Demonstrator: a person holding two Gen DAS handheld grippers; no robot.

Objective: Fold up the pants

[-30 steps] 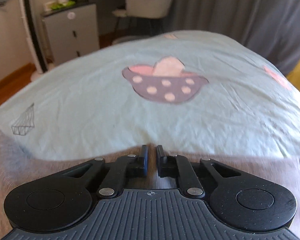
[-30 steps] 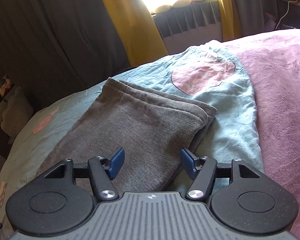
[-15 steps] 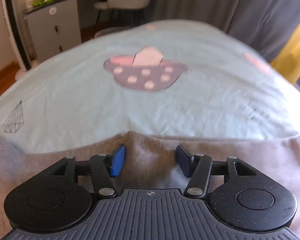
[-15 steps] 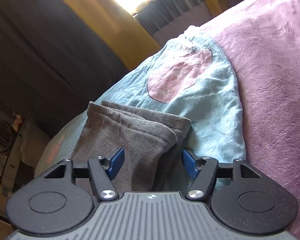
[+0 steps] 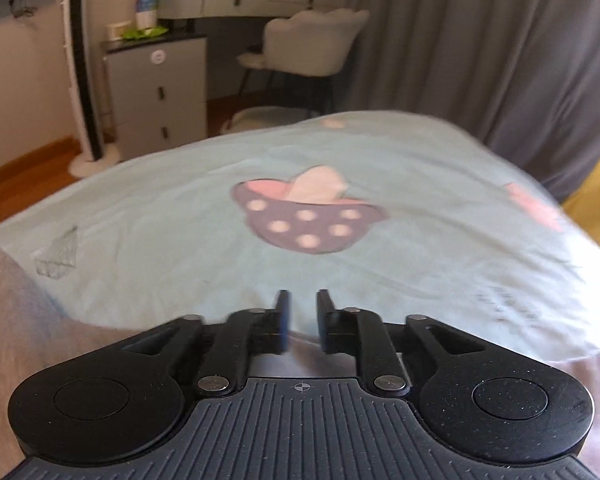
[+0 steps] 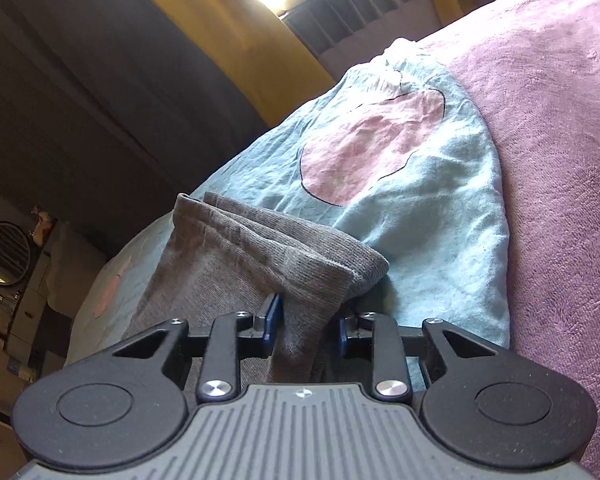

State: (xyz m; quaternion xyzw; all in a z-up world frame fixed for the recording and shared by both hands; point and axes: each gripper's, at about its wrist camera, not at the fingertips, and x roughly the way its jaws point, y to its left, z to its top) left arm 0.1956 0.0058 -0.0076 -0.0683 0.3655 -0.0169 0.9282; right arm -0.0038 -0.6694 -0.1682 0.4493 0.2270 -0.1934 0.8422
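Since the earlier frame, both hand-held grippers narrowed. Left wrist view: left hand-held gripper [image 5: 300, 322] narrow, a slim gap between its jaws, nothing visibly caught; pants [image 5: 16, 308] grey at the lower left on the bed sheet [image 5: 420, 184]. Right wrist view: right hand-held gripper [image 6: 306, 324] clamping the folded pants [image 6: 260, 256] near their edge. Risk: a one-sided hold could let the layers slide apart when lifted.
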